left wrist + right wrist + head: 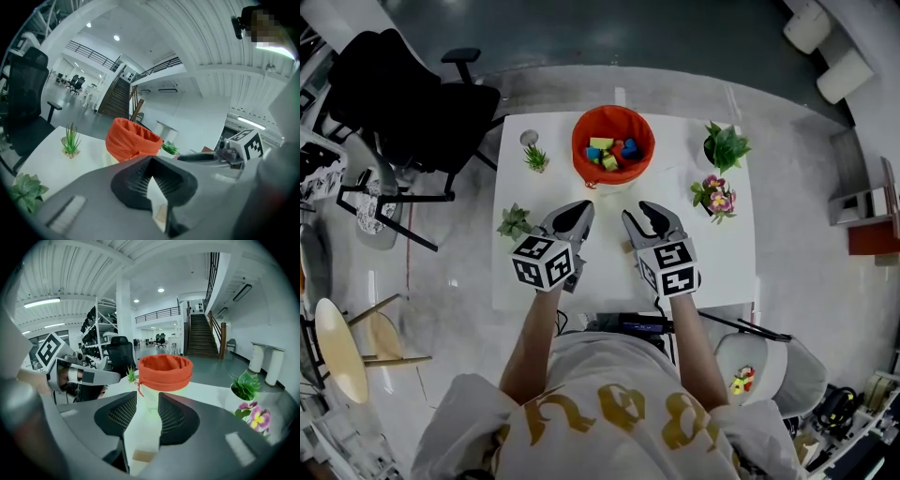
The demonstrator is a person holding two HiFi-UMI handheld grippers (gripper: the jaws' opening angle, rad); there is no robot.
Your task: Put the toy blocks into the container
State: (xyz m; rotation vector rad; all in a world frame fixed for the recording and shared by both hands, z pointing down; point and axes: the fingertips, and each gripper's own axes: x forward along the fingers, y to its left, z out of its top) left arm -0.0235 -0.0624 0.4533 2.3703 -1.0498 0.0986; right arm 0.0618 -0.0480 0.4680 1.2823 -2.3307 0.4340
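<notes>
The toy blocks [611, 152], in green, yellow, blue and red, lie heaped inside the orange fabric container [581, 141]. The container stands at the far middle of the white table [675, 272]. No block lies on the bare tabletop between the container and the grippers.

Both grippers hover over the near half of the table, side by side and pointing toward the container, with open tabletop between their tips and its wall. The left gripper [581, 208] has its jaws brought together at the tips, leaving only a thin wedge of light behind them, and nothing is caught there. In the left gripper view the container [129, 140] sits ahead and a little left of the closed tips [151, 161].

The right gripper [637, 212] holds its jaws moderately apart and empty. In the right gripper view the gap [147, 401] lines up straight with the container [164, 373], and only white table shows between the pads [174, 417].

Around the container stand a small grass-like plant [535, 157], a succulent [515, 222] just left of the left gripper, a leafy potted plant [725, 146] and a flowering plant [715, 196]. A black office chair [403, 103] stands off the table's left side.
</notes>
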